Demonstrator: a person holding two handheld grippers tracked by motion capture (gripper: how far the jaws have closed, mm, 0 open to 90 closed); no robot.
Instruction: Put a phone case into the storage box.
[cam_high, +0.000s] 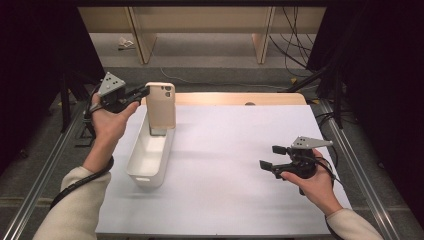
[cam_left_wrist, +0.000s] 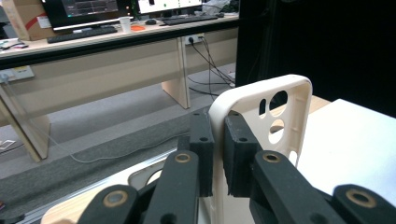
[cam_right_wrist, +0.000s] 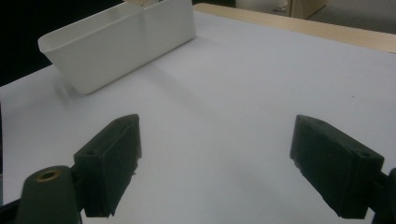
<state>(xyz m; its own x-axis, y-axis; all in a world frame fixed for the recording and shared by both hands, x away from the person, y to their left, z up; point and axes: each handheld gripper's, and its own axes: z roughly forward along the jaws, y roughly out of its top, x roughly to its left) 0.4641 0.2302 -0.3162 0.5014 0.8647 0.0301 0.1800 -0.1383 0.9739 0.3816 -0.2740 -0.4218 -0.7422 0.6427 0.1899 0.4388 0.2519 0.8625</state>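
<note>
One cream plastic phone case (cam_high: 160, 105) hanging upright over the far end of the white oblong plastic bin (cam_high: 148, 156) near the worktop's left edge, long axis vertical, clamped at its side by the left gripper (cam_high: 142, 93). Seen closer from the left gripper view: pads (cam_left_wrist: 203, 154) pinching the case's rim, camera cut-outs uppermost. From the right gripper view: right gripper (cam_right_wrist: 215, 163) gaping wide and empty by the right edge, bin well off.

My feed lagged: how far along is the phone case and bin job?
Done: the left gripper has clamped the phone case's edge. In hand: the case hangs upright over the white bin's far end. Left: lowering and releasing it. The right gripper waits open over the table.
</note>
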